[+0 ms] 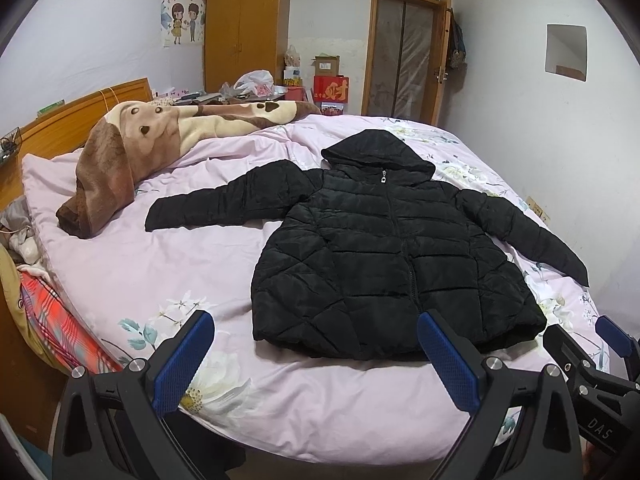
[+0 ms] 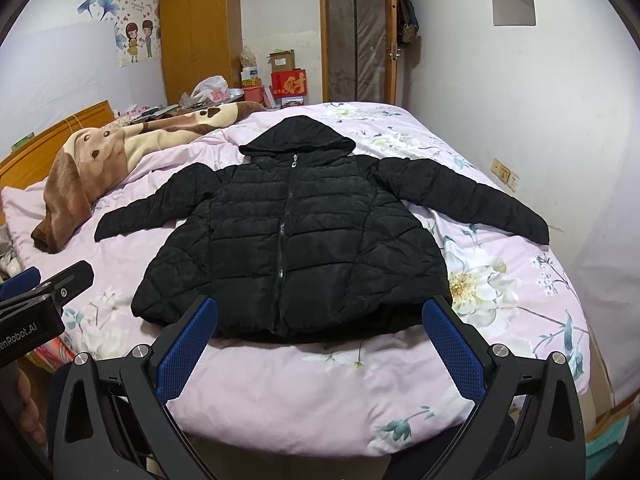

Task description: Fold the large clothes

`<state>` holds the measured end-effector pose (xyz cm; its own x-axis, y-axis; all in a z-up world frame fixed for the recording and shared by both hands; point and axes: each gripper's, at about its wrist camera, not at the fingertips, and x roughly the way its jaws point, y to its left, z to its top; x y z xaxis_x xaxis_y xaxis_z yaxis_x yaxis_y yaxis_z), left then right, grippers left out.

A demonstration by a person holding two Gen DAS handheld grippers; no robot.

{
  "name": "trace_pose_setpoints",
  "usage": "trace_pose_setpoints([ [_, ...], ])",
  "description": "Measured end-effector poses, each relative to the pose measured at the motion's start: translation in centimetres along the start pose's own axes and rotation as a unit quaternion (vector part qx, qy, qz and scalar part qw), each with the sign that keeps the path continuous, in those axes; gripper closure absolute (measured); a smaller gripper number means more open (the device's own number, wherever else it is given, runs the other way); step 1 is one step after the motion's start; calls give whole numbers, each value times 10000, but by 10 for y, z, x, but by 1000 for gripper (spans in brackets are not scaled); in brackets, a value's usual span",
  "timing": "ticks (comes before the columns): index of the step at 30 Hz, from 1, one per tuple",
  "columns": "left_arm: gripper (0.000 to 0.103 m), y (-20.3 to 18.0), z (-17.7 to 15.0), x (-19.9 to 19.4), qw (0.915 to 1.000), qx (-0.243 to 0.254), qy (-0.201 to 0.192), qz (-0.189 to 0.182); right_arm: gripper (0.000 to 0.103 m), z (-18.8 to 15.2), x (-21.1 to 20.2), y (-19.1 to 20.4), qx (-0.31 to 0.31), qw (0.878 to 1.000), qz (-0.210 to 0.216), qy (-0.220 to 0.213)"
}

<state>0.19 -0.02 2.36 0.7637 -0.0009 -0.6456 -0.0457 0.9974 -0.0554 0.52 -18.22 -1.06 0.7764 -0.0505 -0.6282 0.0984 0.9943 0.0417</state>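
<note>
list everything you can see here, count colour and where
puffer jacket: 1, black, hooded, zipped, flat on the bed face up, sleeves spread
bed cover: 1, pale pink with flowers, under the jacket
blanket: 1, brown and cream, bunched at the headboard side
headboard: 1, orange wood, left
wardrobe: 1, orange wood, far wall
door: 1, wood frame, far wall
red box: 1, beyond the bed
plastic bag: 1, white, by the wardrobe
wall stickers: cartoon couple, blue flowers
left gripper: blue fingers, open, at the near bed edge
right gripper: blue fingers, open, at the jacket hem
</note>
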Motion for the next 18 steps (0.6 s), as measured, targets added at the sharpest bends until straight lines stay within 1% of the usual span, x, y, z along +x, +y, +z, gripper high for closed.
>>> trace_pose_setpoints([
  [18, 0, 7, 0, 2, 9999, -25, 100, -34, 1, -1, 4, 1, -31, 10000, -38, 41],
])
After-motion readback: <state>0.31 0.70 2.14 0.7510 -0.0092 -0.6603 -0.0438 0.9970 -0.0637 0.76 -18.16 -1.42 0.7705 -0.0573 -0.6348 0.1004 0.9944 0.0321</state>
